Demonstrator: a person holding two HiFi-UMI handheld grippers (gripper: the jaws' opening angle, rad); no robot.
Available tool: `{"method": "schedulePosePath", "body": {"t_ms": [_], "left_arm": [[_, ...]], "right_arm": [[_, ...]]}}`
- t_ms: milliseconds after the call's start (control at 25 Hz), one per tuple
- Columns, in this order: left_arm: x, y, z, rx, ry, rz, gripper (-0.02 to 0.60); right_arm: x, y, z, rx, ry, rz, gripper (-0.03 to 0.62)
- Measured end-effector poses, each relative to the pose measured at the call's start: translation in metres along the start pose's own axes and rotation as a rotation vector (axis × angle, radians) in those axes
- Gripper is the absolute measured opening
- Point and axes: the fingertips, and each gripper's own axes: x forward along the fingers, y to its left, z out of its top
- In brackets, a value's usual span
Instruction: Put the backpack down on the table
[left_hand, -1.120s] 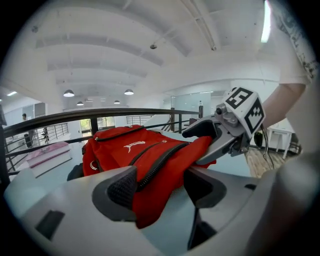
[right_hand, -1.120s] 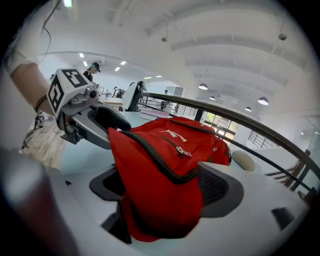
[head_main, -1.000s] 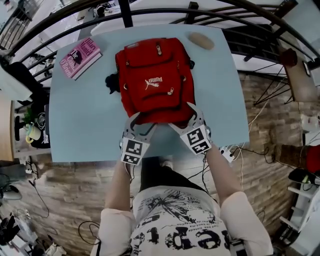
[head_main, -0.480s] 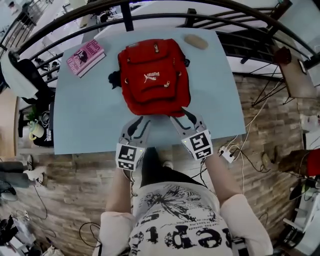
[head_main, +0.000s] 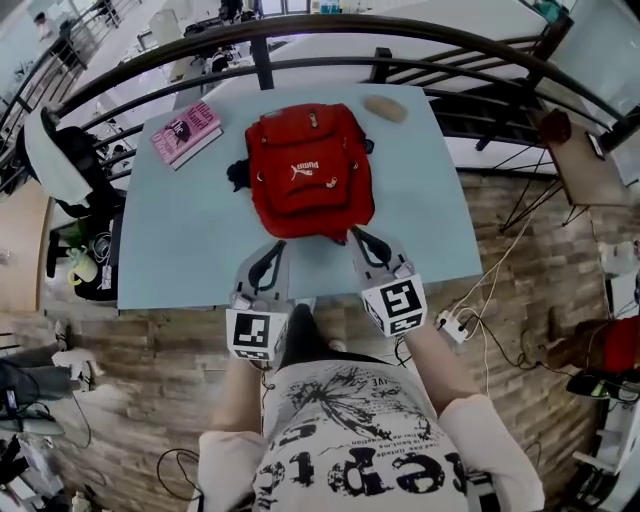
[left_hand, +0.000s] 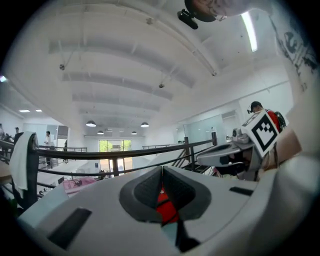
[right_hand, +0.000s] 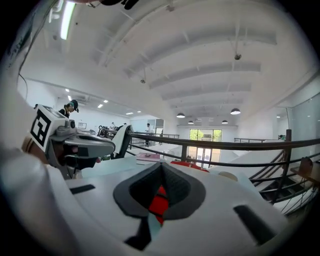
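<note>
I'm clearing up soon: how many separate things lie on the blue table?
3: a red backpack in the middle, a pink book at the far left corner, a tan oval object far right. A black bit beside the backpack may be its strap.

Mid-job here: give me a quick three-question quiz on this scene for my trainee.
1. True or false: the red backpack lies flat on the table.
2. What lies near the table's far left corner in the head view? A) a pink book B) a laptop C) a bottle
3. Fill in: the left gripper and the right gripper both have their jaws ____.
Key: 1 true; 2 A; 3 shut.
</note>
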Motion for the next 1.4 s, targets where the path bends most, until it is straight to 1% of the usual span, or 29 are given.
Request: {"method": "schedulePosePath", "body": {"t_ms": [120,280,360,560,680,800,1000,1160,1280,1400], "left_arm": [[-0.013,-0.006,0.018,0.014,-0.018,0.0,0.011],[-0.019,0.004,0.025,0.039,-0.011,0.076,0.011],[-0.021,0.005,0.029,0.04,-0.007,0.093,0.011],[-0.025,0.003,0.04,0.034,-0.039,0.093,0.011],[-0.025,-0.002,0.044,0.056,-0.049,0.086,0.011],[-0.025,-0.005,0.047,0.052,-0.058,0.065,0.011],[-0.025,-0.002,0.053,0.048,-0.032,0.077,0.012],[-0.022,-0.002,0.056,0.067,-0.06,0.087,0.012],[-0.021,-0.009,0.056,0.069,-0.063,0.077,0.012],[-0.02,-0.017,0.056,0.051,-0.033,0.059,0.012]], "right_arm": [[-0.014,0.006,0.017,-0.019,-0.038,-0.006,-0.013],[-0.025,0.007,0.029,-0.022,-0.069,-0.028,-0.011],[-0.029,0.006,0.032,-0.018,-0.08,-0.037,-0.011],[-0.036,0.008,0.038,0.005,-0.118,-0.032,-0.011],[-0.037,0.008,0.041,-0.008,-0.125,-0.033,-0.011],[-0.038,0.008,0.042,-0.018,-0.124,-0.043,-0.011],[-0.038,0.002,0.045,-0.023,-0.135,-0.075,-0.011],[-0.04,-0.003,0.046,-0.028,-0.139,-0.089,-0.011],[-0.041,-0.003,0.046,-0.036,-0.138,-0.088,-0.011],[-0.044,-0.003,0.044,-0.039,-0.129,-0.092,-0.011]]}}
